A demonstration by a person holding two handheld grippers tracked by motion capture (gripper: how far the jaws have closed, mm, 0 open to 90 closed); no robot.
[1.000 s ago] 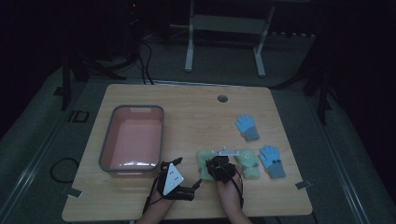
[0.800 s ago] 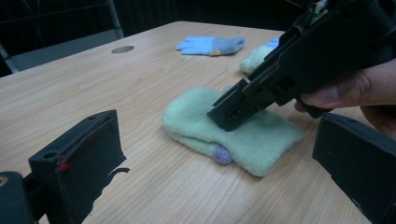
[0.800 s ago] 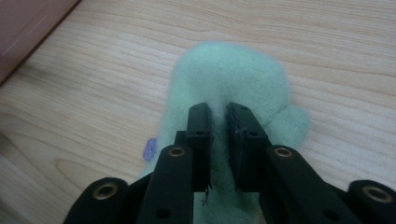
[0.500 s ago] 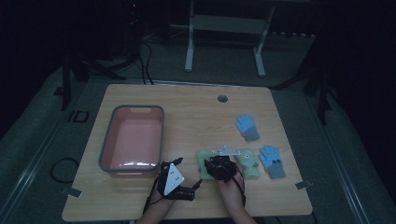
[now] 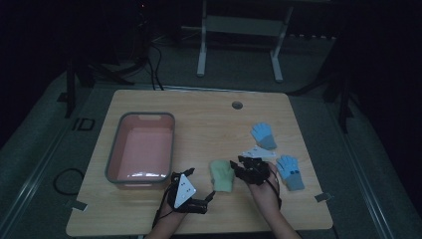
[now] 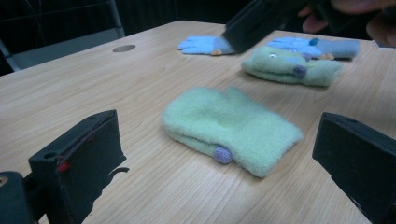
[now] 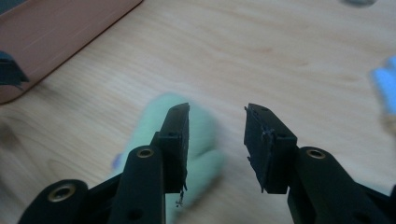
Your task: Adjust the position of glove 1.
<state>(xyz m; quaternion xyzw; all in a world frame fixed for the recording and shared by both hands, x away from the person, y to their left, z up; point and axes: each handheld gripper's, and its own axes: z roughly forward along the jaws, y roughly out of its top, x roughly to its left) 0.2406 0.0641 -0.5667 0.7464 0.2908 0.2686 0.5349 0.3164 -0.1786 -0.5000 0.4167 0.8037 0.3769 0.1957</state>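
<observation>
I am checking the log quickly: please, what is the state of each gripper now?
Left gripper: open, holding nothing; the green mitten lies ahead between its jaws, untouched.
Right gripper: open, jaws just been opening, nothing between them.

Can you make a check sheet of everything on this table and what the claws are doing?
Surface: wooden table, one round hole near the far edge.
Job's things: near green mitten lies flat; second green mitten behind it; two blue gloves lie farther right.
Clutter: pink basin, nothing seen inside.
Grippers: left claw open, resting near the table's front. Right claw open above the near green mitten, holding nothing; its jaws have just been opening.
Cables: black cables on the floor behind the table.
Surroundings: dark room, white stand legs beyond the table.
</observation>
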